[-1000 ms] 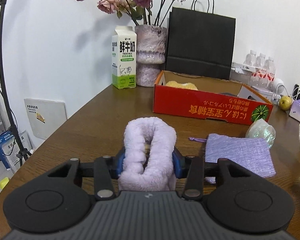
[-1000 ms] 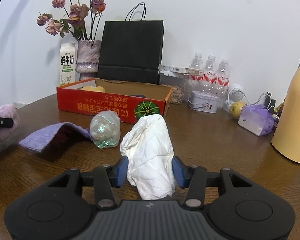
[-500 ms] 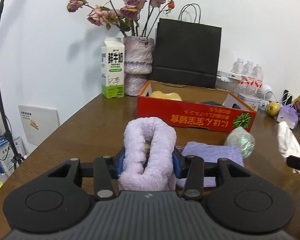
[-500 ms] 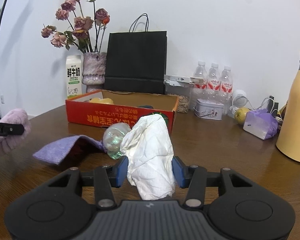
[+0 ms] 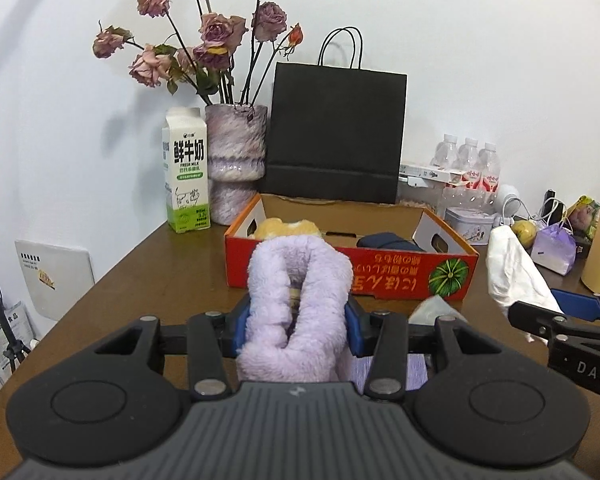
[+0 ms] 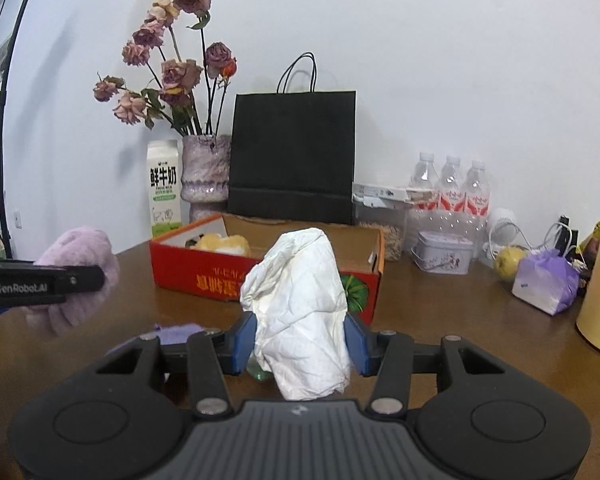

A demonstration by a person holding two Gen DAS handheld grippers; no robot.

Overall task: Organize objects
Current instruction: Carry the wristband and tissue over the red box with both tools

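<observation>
Holding yellow plush (image 5: pixel 286 227), red box (image 5: pixel 396 278)

Bright, even indoor light, source unseen. Dried roses (image 5: pixel 204 40) cast soft grey shadows on the white wall (image 5: pixel 480 60). Both fisheye views bend hard at the edges with dark corner vignetting. Centres sharp, slight softness on far clutter, no glare.

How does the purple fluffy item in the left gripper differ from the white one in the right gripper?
The purple fluffy item is lilac and plush; the white crumpled item is white, thin and creased. The purple fluffy item is folded into a loop with a gap down its middle; the white crumpled item is bunched into one peaked wad. Shared: each is soft, clamped upright, one in the left gripper, one in the right gripper, before the red box.
</observation>
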